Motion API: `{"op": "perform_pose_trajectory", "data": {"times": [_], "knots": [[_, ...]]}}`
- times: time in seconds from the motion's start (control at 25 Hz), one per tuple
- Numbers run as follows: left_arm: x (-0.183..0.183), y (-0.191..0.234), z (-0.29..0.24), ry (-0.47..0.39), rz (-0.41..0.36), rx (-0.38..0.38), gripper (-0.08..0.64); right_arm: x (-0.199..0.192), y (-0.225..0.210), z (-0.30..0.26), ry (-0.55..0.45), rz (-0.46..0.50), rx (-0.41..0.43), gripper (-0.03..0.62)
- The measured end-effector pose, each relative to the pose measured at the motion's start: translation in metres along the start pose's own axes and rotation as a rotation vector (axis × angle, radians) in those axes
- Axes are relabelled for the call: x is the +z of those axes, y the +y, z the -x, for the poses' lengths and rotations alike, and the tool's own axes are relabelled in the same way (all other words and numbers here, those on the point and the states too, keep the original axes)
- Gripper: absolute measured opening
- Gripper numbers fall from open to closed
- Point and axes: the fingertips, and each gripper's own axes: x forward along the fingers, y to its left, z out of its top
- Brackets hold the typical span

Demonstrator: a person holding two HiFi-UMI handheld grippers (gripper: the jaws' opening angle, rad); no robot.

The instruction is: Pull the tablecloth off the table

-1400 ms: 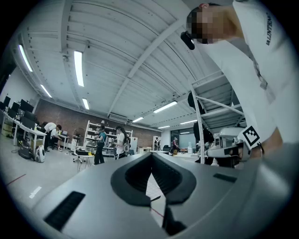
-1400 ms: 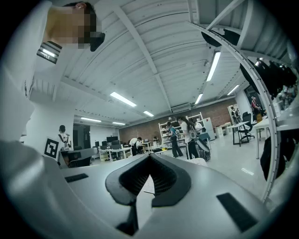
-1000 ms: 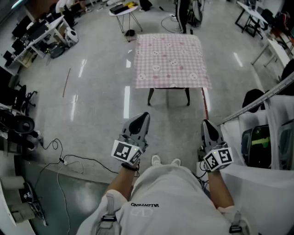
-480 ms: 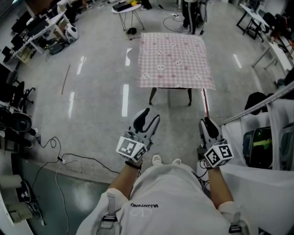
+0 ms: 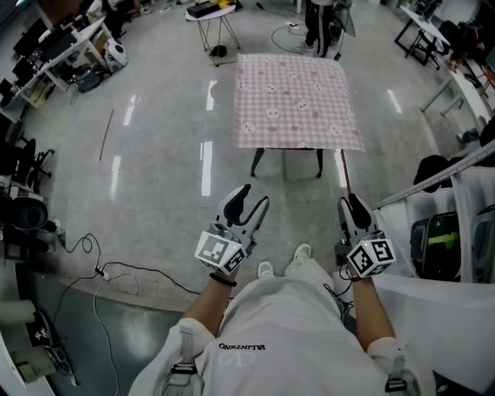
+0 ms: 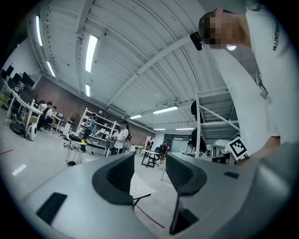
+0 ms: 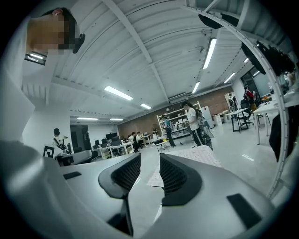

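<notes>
A pink checked tablecloth (image 5: 298, 100) with small white faces covers a dark-legged table (image 5: 255, 161) some way ahead on the grey floor. Both grippers are held low in front of my body, well short of the table and touching nothing. My left gripper (image 5: 250, 197) is open, its jaws spread. My right gripper (image 5: 353, 204) shows edge-on here. In the left gripper view the jaws (image 6: 149, 161) stand apart, and the tablecloth (image 6: 140, 186) shows through the gap. In the right gripper view the jaws (image 7: 149, 161) have a narrower gap, with the tablecloth (image 7: 208, 156) beyond.
A person (image 5: 321, 19) stands behind the table next to a small white table (image 5: 209, 15). Desks with monitors (image 5: 46, 54) line the left. Cables (image 5: 116, 271) lie on the floor at lower left. A metal rack with white covers (image 5: 452, 186) stands close on the right.
Both grippers were shut and now stand open, the left wider. The person has stepped forward, one foot ahead. The table is slightly nearer.
</notes>
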Motion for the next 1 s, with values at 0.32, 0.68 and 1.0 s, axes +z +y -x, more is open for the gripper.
{"op": "perform_pose_trajectory", "data": {"times": [0.32, 0.68, 1.0], "knots": [[-0.006, 0.011, -0.017, 0.001, 0.027, 0.002, 0.195, 0.003, -0.011, -0.023, 0.002, -0.005, 0.012, 0.146], [-0.016, 0.026, -0.056, 0.008, 0.043, 0.022, 0.193, 0.007, -0.04, -0.065, 0.014, -0.034, 0.048, 0.147], [-0.04, 0.032, -0.114, 0.063, 0.069, 0.015, 0.193, -0.003, -0.079, -0.113, 0.056, -0.125, 0.111, 0.146]]}}
